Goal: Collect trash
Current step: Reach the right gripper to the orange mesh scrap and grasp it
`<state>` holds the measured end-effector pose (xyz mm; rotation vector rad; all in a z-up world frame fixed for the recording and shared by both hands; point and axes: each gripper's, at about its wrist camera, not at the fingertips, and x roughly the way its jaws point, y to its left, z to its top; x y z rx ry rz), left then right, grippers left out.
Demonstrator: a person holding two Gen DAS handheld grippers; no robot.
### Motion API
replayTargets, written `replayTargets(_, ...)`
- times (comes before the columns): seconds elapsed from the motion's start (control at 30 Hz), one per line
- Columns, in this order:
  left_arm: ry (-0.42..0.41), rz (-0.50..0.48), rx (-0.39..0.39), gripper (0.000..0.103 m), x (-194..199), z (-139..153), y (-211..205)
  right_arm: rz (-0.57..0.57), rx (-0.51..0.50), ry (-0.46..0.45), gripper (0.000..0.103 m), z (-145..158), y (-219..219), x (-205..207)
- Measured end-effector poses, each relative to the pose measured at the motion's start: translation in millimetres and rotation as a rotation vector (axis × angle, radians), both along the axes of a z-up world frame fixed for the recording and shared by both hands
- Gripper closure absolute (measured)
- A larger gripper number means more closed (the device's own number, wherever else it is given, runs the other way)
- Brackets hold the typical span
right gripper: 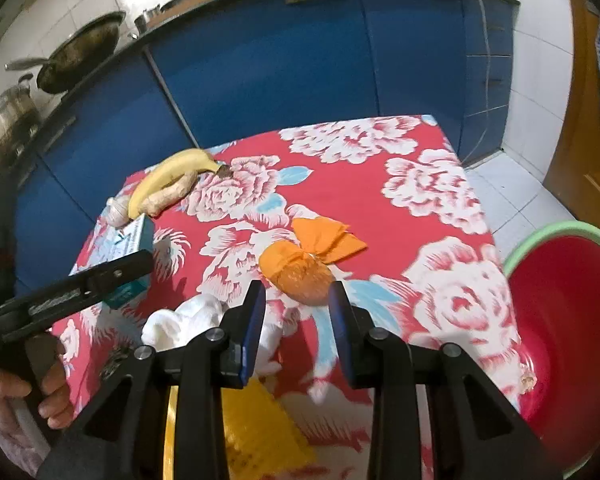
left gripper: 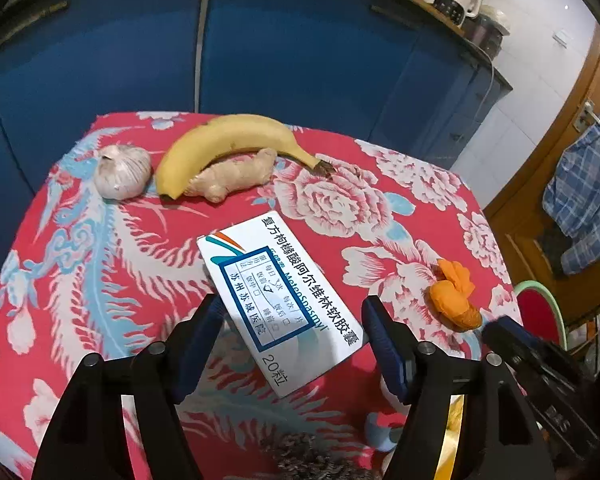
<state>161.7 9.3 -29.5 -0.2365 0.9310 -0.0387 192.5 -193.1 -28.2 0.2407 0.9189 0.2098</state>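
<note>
A white medicine box (left gripper: pixel 280 300) with blue print lies on the red flowered tablecloth (left gripper: pixel 100 240). My left gripper (left gripper: pixel 292 320) is open, its jaws on either side of the box's near half, apart from it. An orange crumpled wrapper (right gripper: pixel 304 260) lies just ahead of my right gripper (right gripper: pixel 296 296), which is open with nothing between its jaws. The wrapper also shows in the left wrist view (left gripper: pixel 454 298). A crumpled white tissue (right gripper: pixel 188 320) lies left of the right gripper. A red basin (right gripper: pixel 568 320) with a green rim stands beside the table at the right.
A banana (left gripper: pixel 228 144), a ginger root (left gripper: pixel 236 176) and a garlic bulb (left gripper: pixel 122 172) lie at the table's far side. Blue cabinets (right gripper: pixel 280 60) stand behind. A yellow object (right gripper: pixel 260 432) lies at the near edge. A wok (right gripper: pixel 80 56) and pot (right gripper: pixel 8 124) sit on the counter.
</note>
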Motion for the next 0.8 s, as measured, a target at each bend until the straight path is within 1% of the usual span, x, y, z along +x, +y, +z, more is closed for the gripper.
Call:
replayTargets(0.13, -0.004, -0.003, -0.001, 0.031, -4, -1, 4, 0.013, -0.013, 0.027, 0.069, -9, 8, 13)
replayTargets(0.23, 0.000, -0.005, -0.005, 0.031, -5, -4, 4, 0.005, -0.040, 0.026, 0.069, -12, 10, 19)
replayTargets(0.37, 0.004, -0.005, -0.015, 0.032, -6, -7, 5, -0.001, -0.035, 0.035, 0.068, -16, 8, 25)
replayTargets(0.57, 0.009, -0.007, -0.025, 0.032, -7, -10, 5, 0.009, -0.067, 0.032, 0.068, -22, 14, 30)
replayTargets(0.67, 0.011, -0.005, -0.028, 0.033, -8, -10, 5, 0.013, -0.084, 0.020, 0.071, -22, 17, 29)
replayTargets(0.8, 0.001, -0.004, -0.031, 0.033, -11, -6, 6, 0.005, -0.070, 0.010, 0.076, -17, 15, 24)
